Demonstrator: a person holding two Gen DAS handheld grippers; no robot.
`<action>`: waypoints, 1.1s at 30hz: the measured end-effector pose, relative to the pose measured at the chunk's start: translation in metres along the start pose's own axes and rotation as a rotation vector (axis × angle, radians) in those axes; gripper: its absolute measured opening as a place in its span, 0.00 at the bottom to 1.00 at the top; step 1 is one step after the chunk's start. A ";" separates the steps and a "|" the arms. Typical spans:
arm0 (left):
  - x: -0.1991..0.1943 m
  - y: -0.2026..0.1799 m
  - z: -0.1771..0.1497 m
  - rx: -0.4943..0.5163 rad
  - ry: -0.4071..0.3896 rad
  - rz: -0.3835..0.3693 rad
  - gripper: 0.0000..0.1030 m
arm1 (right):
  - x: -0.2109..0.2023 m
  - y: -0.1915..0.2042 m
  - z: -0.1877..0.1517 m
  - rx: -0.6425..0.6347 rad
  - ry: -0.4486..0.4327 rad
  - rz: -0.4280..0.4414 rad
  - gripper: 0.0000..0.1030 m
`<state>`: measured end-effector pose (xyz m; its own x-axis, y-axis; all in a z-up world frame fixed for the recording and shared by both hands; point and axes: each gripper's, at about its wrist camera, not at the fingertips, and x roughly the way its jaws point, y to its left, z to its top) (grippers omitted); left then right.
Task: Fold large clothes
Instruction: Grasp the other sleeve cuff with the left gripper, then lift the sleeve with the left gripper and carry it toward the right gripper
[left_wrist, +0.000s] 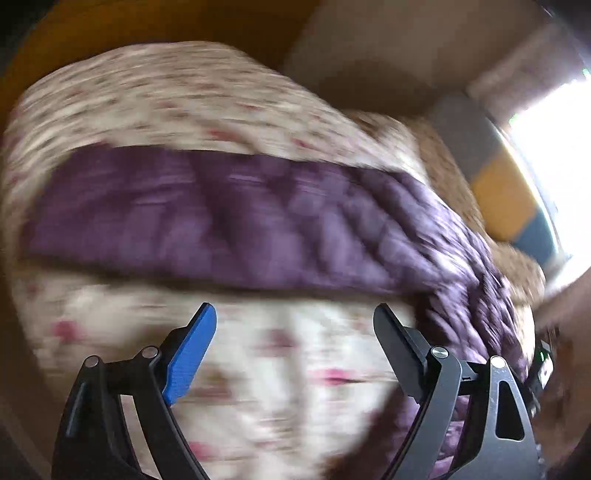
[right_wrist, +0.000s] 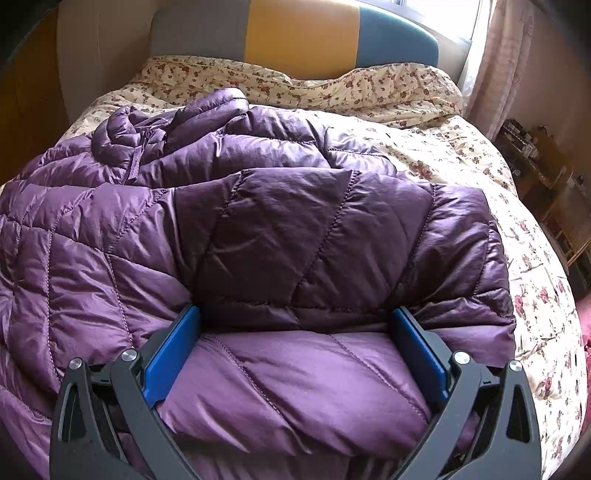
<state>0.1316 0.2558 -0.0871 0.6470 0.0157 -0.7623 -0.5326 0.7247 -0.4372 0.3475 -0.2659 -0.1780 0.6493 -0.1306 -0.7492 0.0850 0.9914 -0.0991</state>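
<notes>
A purple quilted jacket is spread across a bed covered by a floral duvet, which serves as a broad, soft surface for folding. In the right wrist view the garment fills the frame from nine o'clock to three o'clock, its collar bunched toward eleven o'clock near the headboard.

The right gripper is seen with its fingers spread wide and a puffy fold of the jacket bulging between them. The blue pads appear to lie against the fabric on both sides; whether it is being squeezed cannot be told. The fold is probably being steadied here so that it does not spring back.

In the blurred left wrist view the left gripper is shown with its fingers well apart and nothing between them, over bare duvet, the jacket lying as a band from nine to four o'clock beyond the tips.

No containers are visible.
</notes>
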 end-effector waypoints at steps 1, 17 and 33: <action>-0.005 0.014 0.003 -0.039 -0.005 0.022 0.84 | 0.000 0.000 0.000 -0.001 -0.001 -0.002 0.97; -0.013 0.109 0.058 -0.286 -0.112 0.144 0.24 | -0.002 0.000 -0.001 -0.006 -0.003 -0.009 0.98; 0.010 -0.089 0.072 0.205 -0.131 -0.135 0.12 | -0.002 0.000 -0.001 -0.007 -0.003 -0.015 0.98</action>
<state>0.2247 0.2412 -0.0213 0.7768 -0.0108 -0.6297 -0.3239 0.8506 -0.4142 0.3455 -0.2658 -0.1766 0.6504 -0.1455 -0.7455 0.0898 0.9893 -0.1147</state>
